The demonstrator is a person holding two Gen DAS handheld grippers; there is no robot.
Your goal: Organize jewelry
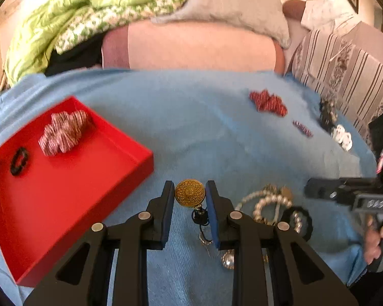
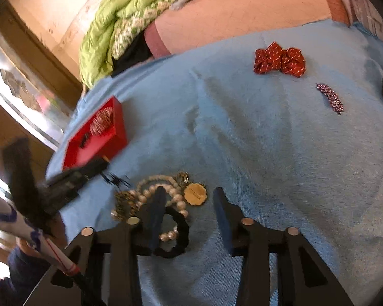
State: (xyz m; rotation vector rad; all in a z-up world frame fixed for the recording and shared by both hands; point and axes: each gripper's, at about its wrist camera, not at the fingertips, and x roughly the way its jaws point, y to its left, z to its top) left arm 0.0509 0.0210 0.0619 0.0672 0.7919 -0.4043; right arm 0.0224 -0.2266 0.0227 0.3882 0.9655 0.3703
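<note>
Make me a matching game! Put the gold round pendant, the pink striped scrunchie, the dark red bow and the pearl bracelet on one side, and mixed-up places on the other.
1 gold round pendant
2 pink striped scrunchie
3 dark red bow
4 pearl bracelet

A in the red tray
B far away, alone on the blue cloth
C between the left gripper fingertips
D in the tangled pile by the right gripper

1-C, 2-A, 3-B, 4-D
</note>
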